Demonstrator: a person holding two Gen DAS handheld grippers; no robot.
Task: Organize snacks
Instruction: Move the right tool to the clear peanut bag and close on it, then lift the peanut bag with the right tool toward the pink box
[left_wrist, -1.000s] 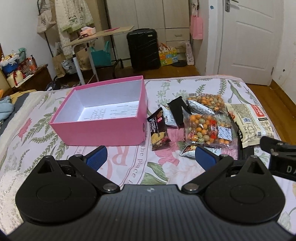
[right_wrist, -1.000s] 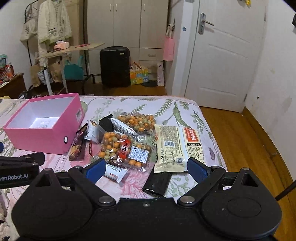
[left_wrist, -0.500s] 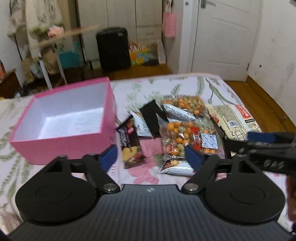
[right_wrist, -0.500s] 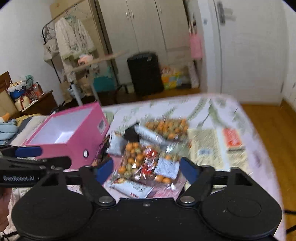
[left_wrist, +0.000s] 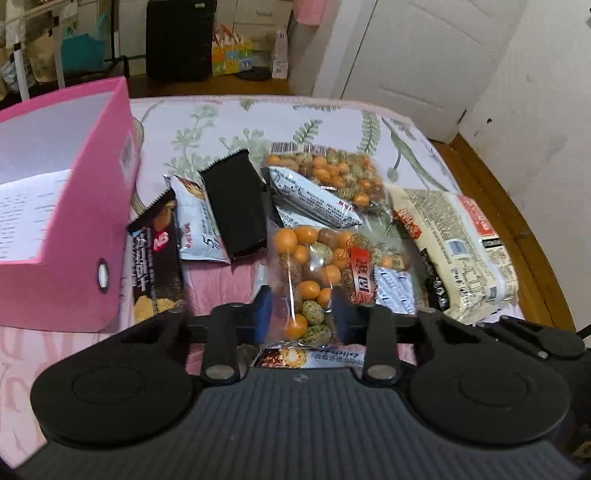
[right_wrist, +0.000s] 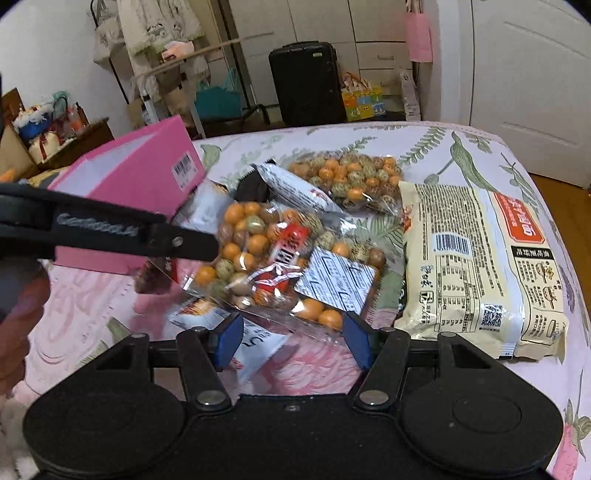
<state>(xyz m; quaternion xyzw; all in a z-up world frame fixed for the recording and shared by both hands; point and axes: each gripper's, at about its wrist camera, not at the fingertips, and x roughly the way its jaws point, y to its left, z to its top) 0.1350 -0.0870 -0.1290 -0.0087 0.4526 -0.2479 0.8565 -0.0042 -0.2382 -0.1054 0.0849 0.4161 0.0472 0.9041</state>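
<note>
While the pink box (left_wrist: 85, 229) holds only paper, both grippers (left_wrist: 300, 314) (right_wrist: 293, 334) stand apart around the nut bag (left_wrist: 325, 269).

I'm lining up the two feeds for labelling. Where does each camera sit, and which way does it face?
Left wrist: on the left gripper, looking along its blue-padded fingers, which straddle the clear bag of orange and green coated nuts; pink cardboard box to its left.
Right wrist: on the right gripper, facing the wardrobe wall; the left gripper enters from the left.
Shared: nut bag, box, cream noodle packet.
</note>
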